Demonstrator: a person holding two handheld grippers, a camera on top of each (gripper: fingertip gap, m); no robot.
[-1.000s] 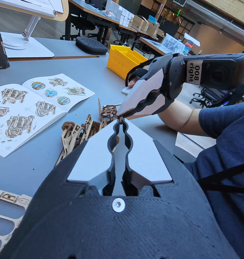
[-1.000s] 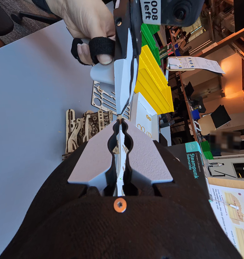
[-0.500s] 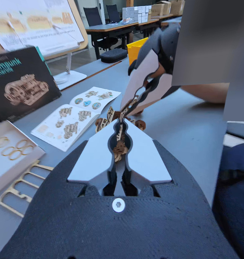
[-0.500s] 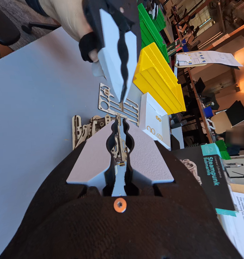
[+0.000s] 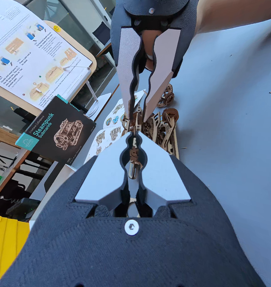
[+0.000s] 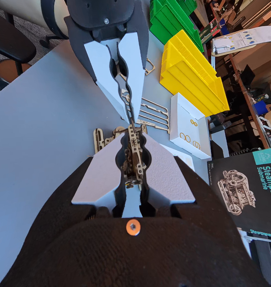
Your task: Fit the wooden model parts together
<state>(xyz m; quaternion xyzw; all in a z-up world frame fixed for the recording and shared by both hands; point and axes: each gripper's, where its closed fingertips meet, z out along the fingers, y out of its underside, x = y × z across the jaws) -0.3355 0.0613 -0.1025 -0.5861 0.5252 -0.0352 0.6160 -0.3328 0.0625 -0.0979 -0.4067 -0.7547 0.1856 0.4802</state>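
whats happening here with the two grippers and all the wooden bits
A person is working a handheld gripper in each hand over a grey table. The left gripper has its jaws shut on a thin, flat wooden strip. The right gripper, jaws slightly apart, hovers over the pale laser-cut wooden model assembly on the table. The strip looks not yet fitted.

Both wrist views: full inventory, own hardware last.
wooden model: 1, tan, table centre, under both grippers
thin wooden part: 1, at left gripper's tips
cut-out wooden sheet: 1, tan, beyond model
white tray: 1, holds yellow rings, beside sheet
black box: 1, teal trim, beside booklet
booklet: 1, white, open
instruction board: 1, on stand
yellow bins: stacked
green bins: stacked, behind yellow
table: 1, grey
left gripper: shut on thin wooden part
right gripper: open, straddling model
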